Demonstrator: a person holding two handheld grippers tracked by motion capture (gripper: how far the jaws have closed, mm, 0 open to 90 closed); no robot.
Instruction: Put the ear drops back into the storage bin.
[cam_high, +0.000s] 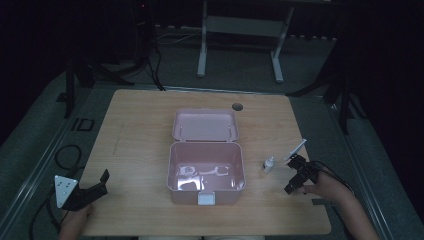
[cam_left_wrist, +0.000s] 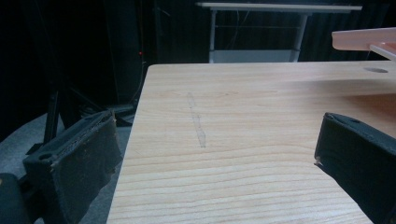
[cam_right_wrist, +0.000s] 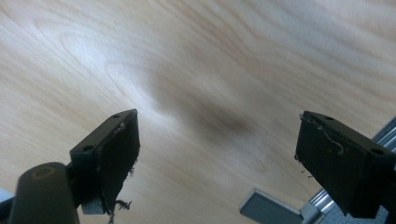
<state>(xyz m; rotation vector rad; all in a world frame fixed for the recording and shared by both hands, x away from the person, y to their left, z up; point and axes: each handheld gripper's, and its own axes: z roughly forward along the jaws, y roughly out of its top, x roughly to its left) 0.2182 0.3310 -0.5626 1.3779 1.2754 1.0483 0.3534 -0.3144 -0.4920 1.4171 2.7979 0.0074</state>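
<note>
From the high view I see my left claw low at the lower left of the frame, hovering over the near left corner of the wooden bench, with its grey three-cornered plate hanging past the bench edge. In the left gripper view its jaws stand wide apart with nothing between them but bare wood; the left jaw hangs out past the bench edge, over the floor.

My right claw sits at the lower right of the high view, over the bench near its right edge. In the right gripper view its jaws are also spread wide, looking steeply down at empty bench grain, gripping nothing.

Just left of the right claw in the high view stands a small white bottle, upright, near the jaws but apart from them. A thin white stick-like item lies tilted just above the claw; I cannot tell what it is.

In the middle of the frame sits a pink plastic box, open, its lid thrown back toward the top of the frame. Pale items lie on its floor; I cannot make them out. A white latch shows on its near wall. The bottle stands just right of the box, not touching it.
</note>
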